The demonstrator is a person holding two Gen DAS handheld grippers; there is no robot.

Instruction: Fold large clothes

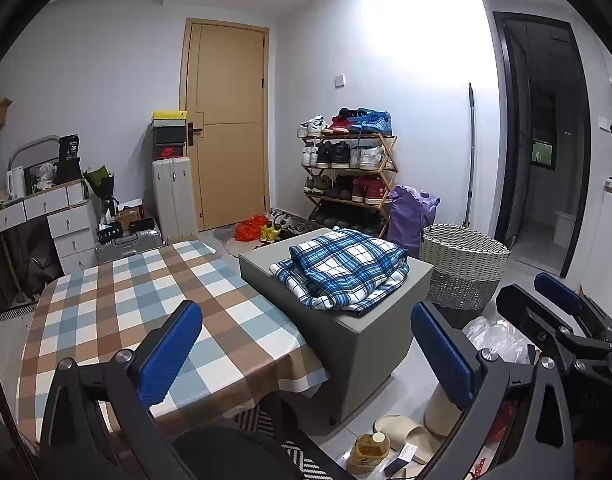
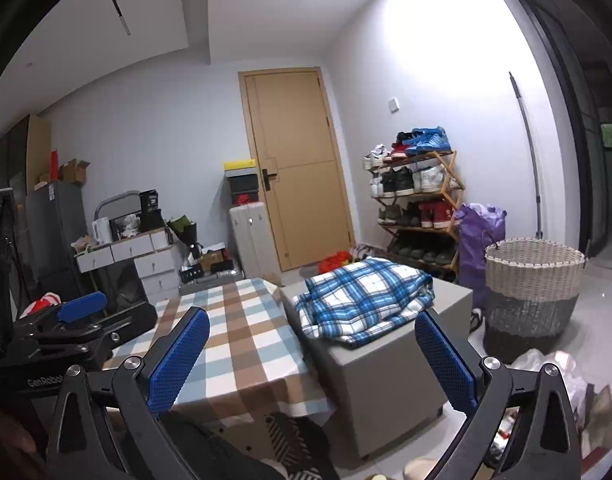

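A folded blue and white plaid garment (image 1: 342,270) lies on a grey box (image 1: 370,344) beside the table with a checked cloth (image 1: 145,304). It also shows in the right wrist view (image 2: 362,296), on the same grey box (image 2: 390,376). My left gripper (image 1: 306,352) is open and empty, held above the table's near edge, short of the garment. My right gripper (image 2: 312,354) is open and empty, at about the same distance. The right gripper also shows at the right of the left wrist view (image 1: 558,312), and the left gripper at the left of the right wrist view (image 2: 81,320).
A woven laundry basket (image 1: 462,264) stands on the floor right of the box. A shoe rack (image 1: 350,172), a purple bag (image 1: 410,212) and a door (image 1: 229,124) are behind. White drawers (image 1: 61,216) stand at left. Slippers (image 1: 402,436) and a bottle (image 1: 368,452) lie on the near floor.
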